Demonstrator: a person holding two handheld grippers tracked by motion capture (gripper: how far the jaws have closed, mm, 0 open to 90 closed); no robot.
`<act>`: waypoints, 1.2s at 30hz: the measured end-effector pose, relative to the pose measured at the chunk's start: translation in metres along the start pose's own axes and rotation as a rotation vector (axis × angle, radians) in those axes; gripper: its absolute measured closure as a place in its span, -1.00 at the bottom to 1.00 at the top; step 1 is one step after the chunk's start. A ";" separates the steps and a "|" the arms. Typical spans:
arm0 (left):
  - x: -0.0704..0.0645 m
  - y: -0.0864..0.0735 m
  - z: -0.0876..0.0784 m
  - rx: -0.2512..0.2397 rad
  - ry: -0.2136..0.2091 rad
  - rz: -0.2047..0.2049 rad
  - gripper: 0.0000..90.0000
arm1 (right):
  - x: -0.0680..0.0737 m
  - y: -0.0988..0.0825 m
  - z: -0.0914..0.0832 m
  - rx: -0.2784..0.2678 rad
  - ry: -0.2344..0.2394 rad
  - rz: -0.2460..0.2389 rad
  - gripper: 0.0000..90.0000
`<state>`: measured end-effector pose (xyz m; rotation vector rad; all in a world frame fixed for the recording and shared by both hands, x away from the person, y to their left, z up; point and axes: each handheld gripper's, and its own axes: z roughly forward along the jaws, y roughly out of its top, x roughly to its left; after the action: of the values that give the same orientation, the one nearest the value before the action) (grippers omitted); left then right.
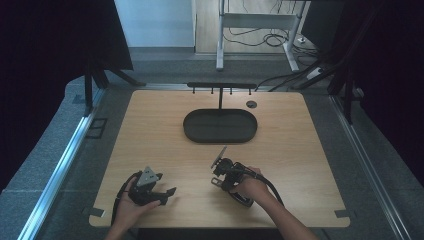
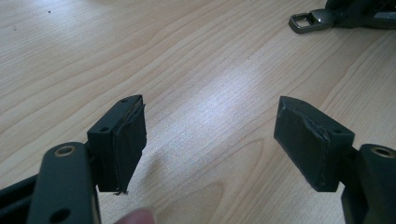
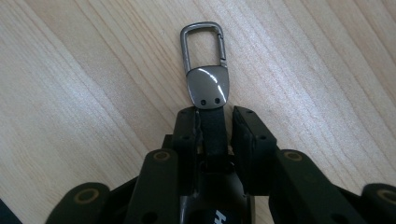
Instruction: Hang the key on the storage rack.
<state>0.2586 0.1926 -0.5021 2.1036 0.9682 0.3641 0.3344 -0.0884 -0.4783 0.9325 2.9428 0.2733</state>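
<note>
A person is sitting at a light wooden table [image 1: 150, 130], holding a two-jaw gripper in each hand. The left gripper [image 2: 210, 140] is lying low over the near left part of the tabletop, carrying a grey three-cornered plate [image 1: 148, 176] on top; its jaws are standing wide apart with bare wood between the pads [image 2: 128, 140], gripping nothing. A fingertip [image 2: 135, 217] is showing at the bottom edge of the left gripper view.

The right gripper [image 3: 217, 135] is resting near the table's middle front, its jaws nearly closed around the black strap [image 3: 214, 133] of a key fob. One pad is touching the strap; whether the other pad is touching it cannot be told. The strap is ending in a polished grey metal cap [image 3: 208, 86] with two rivets, from which a grey carabiner clip [image 3: 203, 44] is extending flat on the wood beyond the jaw tips. The clip is also appearing at the upper right of the left gripper view.

A black oval tray [image 1: 192, 131] is sitting at the table's far centre, well apart from both grippers, with a black T-shaped hanger stand [image 1: 220, 86] rising from it.
</note>
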 end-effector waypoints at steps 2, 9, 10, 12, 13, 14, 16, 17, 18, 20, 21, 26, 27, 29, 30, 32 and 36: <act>0.000 0.000 0.000 -0.002 -0.001 0.000 -0.43 | 0.001 0.002 0.000 0.012 0.004 0.005 0.66; -0.001 0.000 0.000 -0.003 0.000 0.003 -0.43 | -0.001 0.004 0.000 0.021 0.009 0.021 0.76; -0.002 0.001 0.000 -0.005 0.001 0.005 -0.43 | -0.001 0.004 0.000 0.021 0.009 0.020 0.76; -0.002 0.001 -0.001 -0.012 0.001 0.008 -0.42 | 0.000 0.004 0.000 0.021 0.006 0.016 0.76; -0.002 0.001 -0.001 -0.012 0.000 0.009 -0.42 | 0.001 0.004 0.000 0.021 0.000 0.016 0.76; -0.002 0.001 -0.001 -0.013 0.000 0.009 -0.42 | 0.002 0.004 0.000 0.023 -0.001 0.015 0.77; -0.003 0.001 0.000 -0.011 0.000 0.008 -0.42 | 0.002 0.004 0.000 0.023 -0.005 0.013 0.77; -0.003 0.001 0.000 -0.009 -0.001 0.009 -0.42 | 0.002 0.004 0.000 0.023 -0.005 0.013 0.77; -0.003 0.001 0.000 -0.009 -0.001 0.010 -0.42 | 0.002 0.004 0.000 0.025 -0.002 0.016 0.78; -0.003 0.001 0.000 -0.008 -0.001 0.010 -0.42 | 0.001 0.004 0.000 0.022 -0.004 0.017 0.78; -0.003 0.001 0.000 -0.008 -0.001 0.010 -0.42 | 0.001 0.004 0.000 0.017 -0.003 0.017 0.78; -0.003 0.001 0.001 -0.006 -0.001 0.010 -0.42 | 0.002 0.003 0.000 0.005 -0.014 0.008 0.79; -0.003 0.001 0.001 -0.005 -0.001 0.011 -0.43 | 0.002 0.003 0.000 0.005 -0.014 0.009 0.79; -0.004 0.001 0.001 -0.006 -0.002 0.011 -0.42 | 0.003 0.003 0.000 0.005 -0.017 0.009 0.79; -0.004 0.001 0.001 -0.005 -0.001 0.011 -0.42 | 0.003 0.003 0.000 0.005 -0.017 0.010 0.79; -0.003 0.001 0.001 -0.005 -0.001 0.011 -0.42 | 0.002 0.002 0.000 0.003 -0.015 0.009 0.79; -0.003 0.000 0.001 -0.005 -0.001 0.009 -0.42 | 0.002 0.000 0.000 -0.005 -0.011 0.014 0.79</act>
<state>0.2575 0.1900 -0.5021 2.1040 0.9560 0.3693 0.3327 -0.0869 -0.4780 0.9511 2.9253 0.2752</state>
